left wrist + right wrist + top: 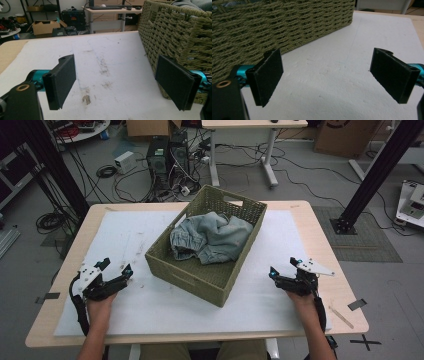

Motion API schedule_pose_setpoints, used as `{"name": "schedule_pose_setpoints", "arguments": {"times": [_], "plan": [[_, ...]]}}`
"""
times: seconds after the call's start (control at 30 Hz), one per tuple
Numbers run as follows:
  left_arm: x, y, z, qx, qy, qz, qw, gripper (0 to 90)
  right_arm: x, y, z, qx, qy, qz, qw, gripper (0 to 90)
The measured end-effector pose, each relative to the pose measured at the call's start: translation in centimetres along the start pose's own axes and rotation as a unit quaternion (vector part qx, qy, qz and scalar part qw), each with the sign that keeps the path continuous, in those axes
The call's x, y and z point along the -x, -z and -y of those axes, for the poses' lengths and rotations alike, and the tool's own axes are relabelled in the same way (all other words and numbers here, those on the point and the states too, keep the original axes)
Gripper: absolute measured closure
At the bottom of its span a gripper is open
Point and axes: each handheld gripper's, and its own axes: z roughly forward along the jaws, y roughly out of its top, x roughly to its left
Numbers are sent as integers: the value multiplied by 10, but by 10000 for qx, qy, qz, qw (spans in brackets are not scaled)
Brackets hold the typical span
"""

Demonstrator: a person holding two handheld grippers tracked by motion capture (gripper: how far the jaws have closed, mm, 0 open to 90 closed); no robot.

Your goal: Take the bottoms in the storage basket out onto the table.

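High view: left gripper [116,270] and right gripper [283,267] rest on the white sheet [150,305] either side of the woven basket [200,277], jaws spread wide, holding and touching nothing.

The basket [210,270] walls hide the lower folds of the grey cloth [212,237]; the left gripper view's top edge crops both.

Our wooden table [320,227] carries a white foam sheet [125,245]; toward twelve o'clock sits our woven basket [200,270].
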Motion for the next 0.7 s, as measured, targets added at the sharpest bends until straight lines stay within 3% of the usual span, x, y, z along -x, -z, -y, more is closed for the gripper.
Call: {"name": "schedule_pose_setpoints", "arguments": {"times": [0.2,0.43,0.57,0.7], "plan": [[1,0,0,16,-14,-92,10000,174,0,0,0,3,33,-21,10000,116],[1,0,0,-15,9,-88,10000,174,3,0,-1,-42,-132,-105,9998,116],[1,-1,-1,-56,3,-73,10000,174,2,-1,-4,-245,-262,-339,9988,116],[0,-1,-1,-80,11,-75,9999,174,-6,0,-13,-159,-221,-600,9978,116]]}}
